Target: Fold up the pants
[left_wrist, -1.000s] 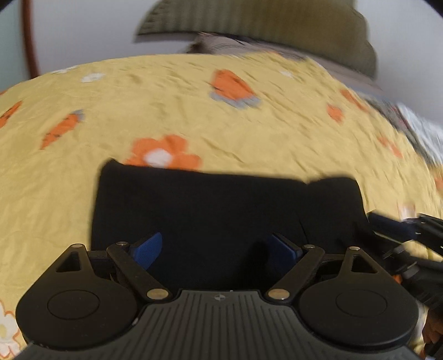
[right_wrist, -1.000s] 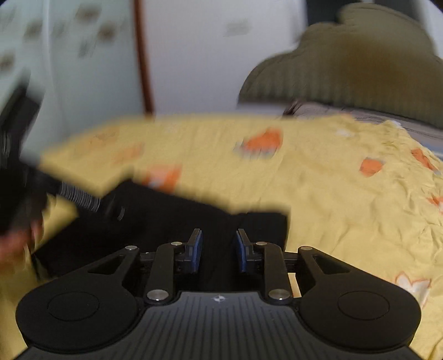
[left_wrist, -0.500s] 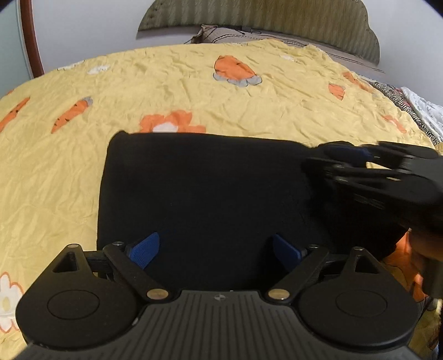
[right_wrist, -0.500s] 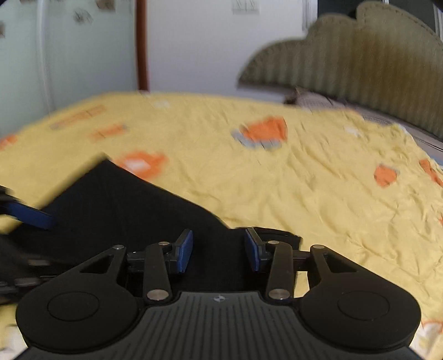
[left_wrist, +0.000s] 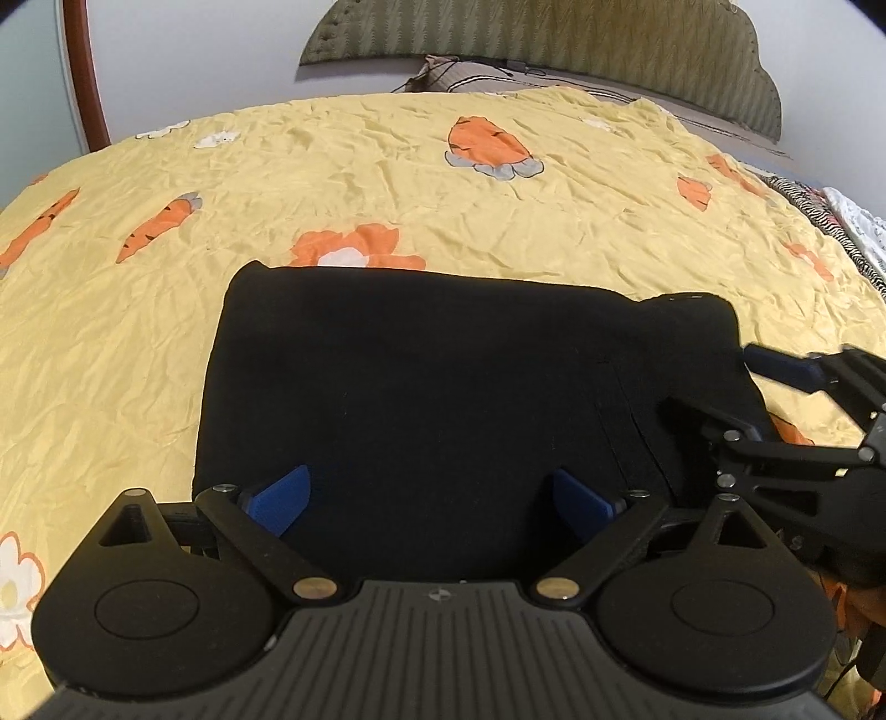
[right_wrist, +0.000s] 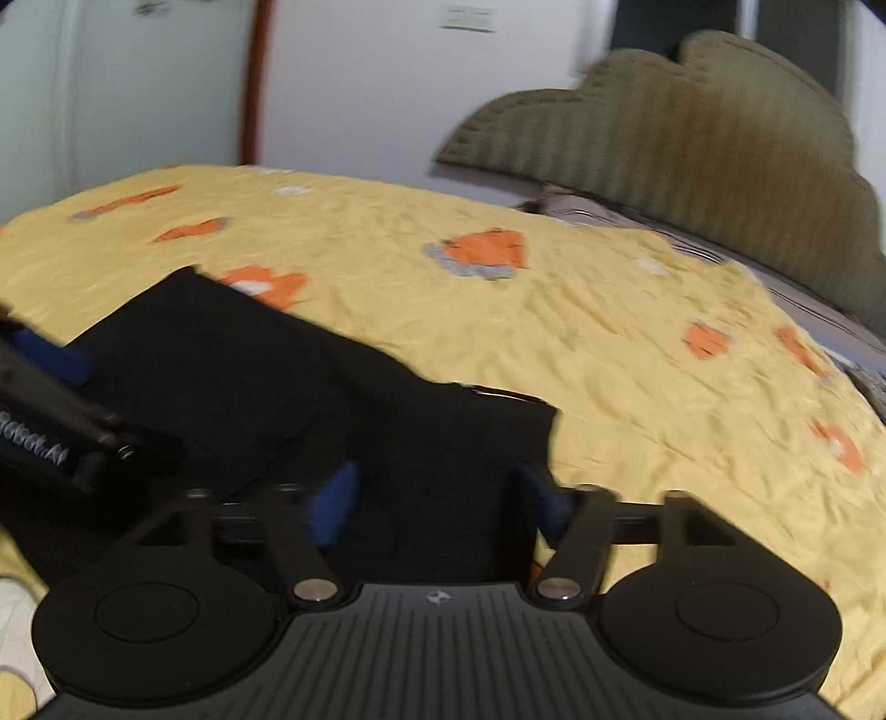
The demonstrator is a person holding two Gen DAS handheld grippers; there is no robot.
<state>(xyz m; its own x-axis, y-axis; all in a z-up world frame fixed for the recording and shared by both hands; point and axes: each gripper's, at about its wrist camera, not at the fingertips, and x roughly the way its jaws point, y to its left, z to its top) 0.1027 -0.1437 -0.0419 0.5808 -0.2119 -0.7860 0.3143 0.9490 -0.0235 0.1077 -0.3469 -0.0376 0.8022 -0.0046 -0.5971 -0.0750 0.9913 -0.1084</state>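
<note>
The black pants [left_wrist: 443, 387] lie folded into a flat rectangle on the yellow bedspread [left_wrist: 387, 166]. My left gripper [left_wrist: 429, 498] is open and empty, its blue pads wide apart above the near edge of the pants. My right gripper [right_wrist: 437, 501] is open and empty over the right end of the pants [right_wrist: 332, 399]. The right gripper also shows at the right edge of the left wrist view [left_wrist: 797, 399], beside the pants. The left gripper's body shows at the left edge of the right wrist view [right_wrist: 39, 410].
The bedspread has orange carrot and flower prints. A green padded headboard [left_wrist: 554, 33] and a pillow [left_wrist: 459, 69] stand at the far end. A white wall and a brown door frame [right_wrist: 252, 83] are behind. Patterned bedding [left_wrist: 841, 221] lies at the far right.
My right gripper has opened wider and drawn back to the right end of the pants. My left gripper has stayed open and risen a little. The pants lie flat as before.
</note>
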